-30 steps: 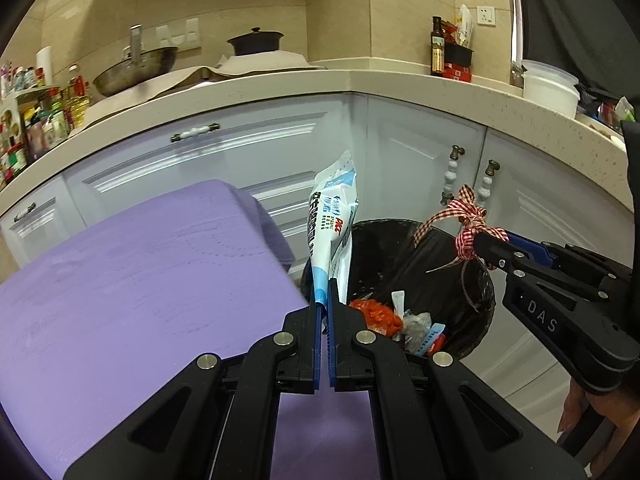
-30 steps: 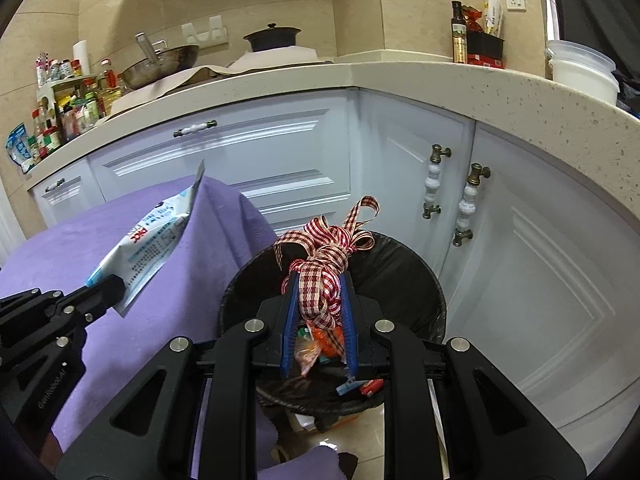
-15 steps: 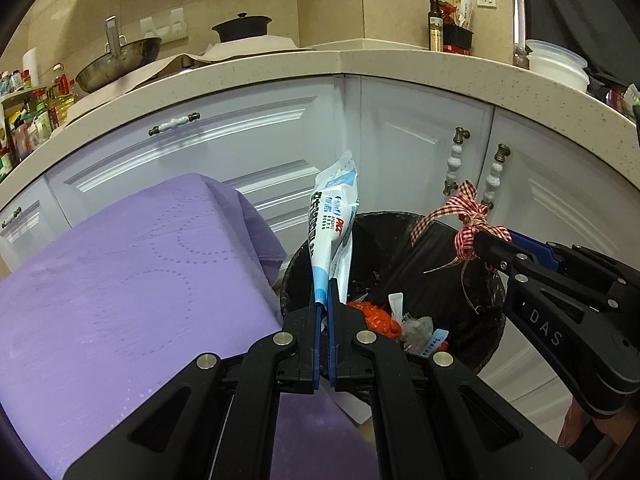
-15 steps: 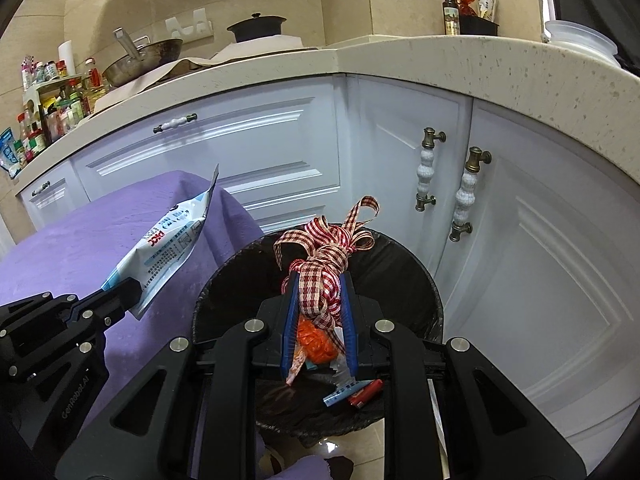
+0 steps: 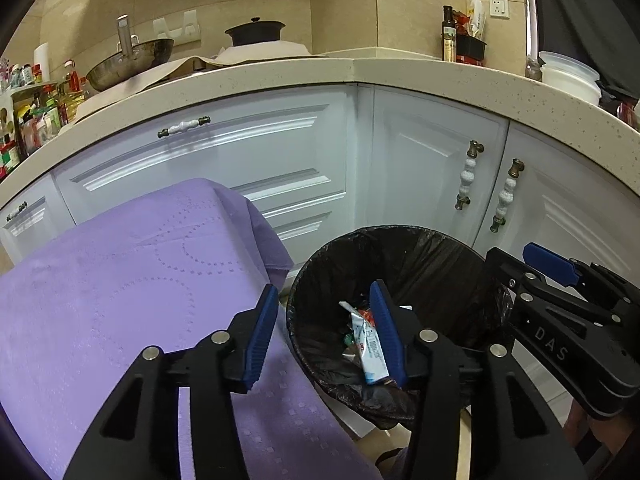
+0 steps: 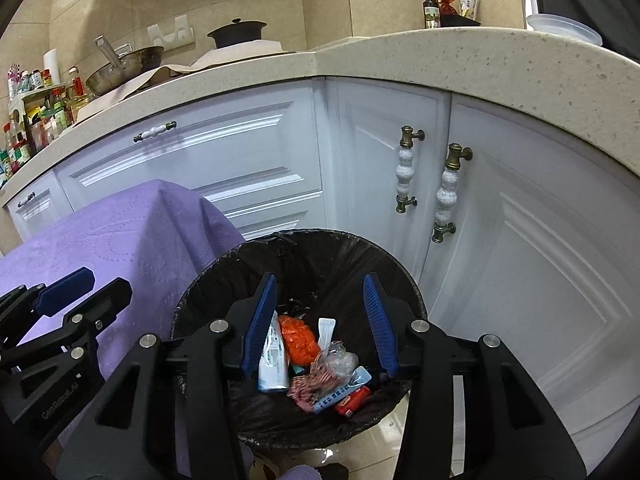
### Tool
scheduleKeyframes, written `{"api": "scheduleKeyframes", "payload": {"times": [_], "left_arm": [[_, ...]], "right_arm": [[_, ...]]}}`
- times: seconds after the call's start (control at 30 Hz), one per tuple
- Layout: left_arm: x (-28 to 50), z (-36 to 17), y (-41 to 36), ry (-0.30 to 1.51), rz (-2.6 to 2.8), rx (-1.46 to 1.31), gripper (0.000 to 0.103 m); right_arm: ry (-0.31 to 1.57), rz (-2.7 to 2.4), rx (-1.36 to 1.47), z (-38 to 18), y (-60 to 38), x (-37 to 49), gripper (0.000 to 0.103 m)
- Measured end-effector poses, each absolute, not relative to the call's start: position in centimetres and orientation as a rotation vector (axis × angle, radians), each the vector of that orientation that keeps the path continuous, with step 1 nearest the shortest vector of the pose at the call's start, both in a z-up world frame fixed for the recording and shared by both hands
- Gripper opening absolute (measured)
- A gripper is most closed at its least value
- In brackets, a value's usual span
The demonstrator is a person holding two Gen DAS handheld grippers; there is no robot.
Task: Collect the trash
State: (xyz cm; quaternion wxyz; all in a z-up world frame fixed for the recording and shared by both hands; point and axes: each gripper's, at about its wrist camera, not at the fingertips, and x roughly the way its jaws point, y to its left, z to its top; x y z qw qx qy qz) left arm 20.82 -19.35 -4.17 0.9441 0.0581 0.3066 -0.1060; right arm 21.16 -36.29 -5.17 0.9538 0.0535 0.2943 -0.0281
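A: Where's the trash now?

B: Down in the trash bin (image 6: 404, 280), black liner and all. The white-and-blue wrapper (image 6: 273, 364) lies against the bin's left side, long axis running from the near rim toward the cabinets. The checked ribbon (image 6: 316, 384) is crumpled among the orange bag (image 6: 298, 340) and small packets.

A: And the tools?

B: The left gripper (image 5: 324, 328) and right gripper (image 6: 320, 320) both have their jaws opening, about half spread, with nothing pinched. What you see between the pads sits lower, in the bin.

A: Room to move?

B: The bin stands just beside the purple-covered table (image 5: 120, 272) on the left and near the white cabinet doors (image 6: 520, 240) behind. Above the rim it's open. Whether the cloth's hanging corner touches the liner, I can't quite tell.
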Motion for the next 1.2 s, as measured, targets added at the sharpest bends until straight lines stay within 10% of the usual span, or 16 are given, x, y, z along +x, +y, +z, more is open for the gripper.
{"api": "scheduleKeyframes", "payload": {"times": [1.2], "left_arm": [[10.8, -0.3, -11.3, 0.5, -0.186, 0.078, 0.076]], "right_arm": [[0.521, -0.053, 0.065, -1.2, -30.2, 9.2, 0.068]]}}
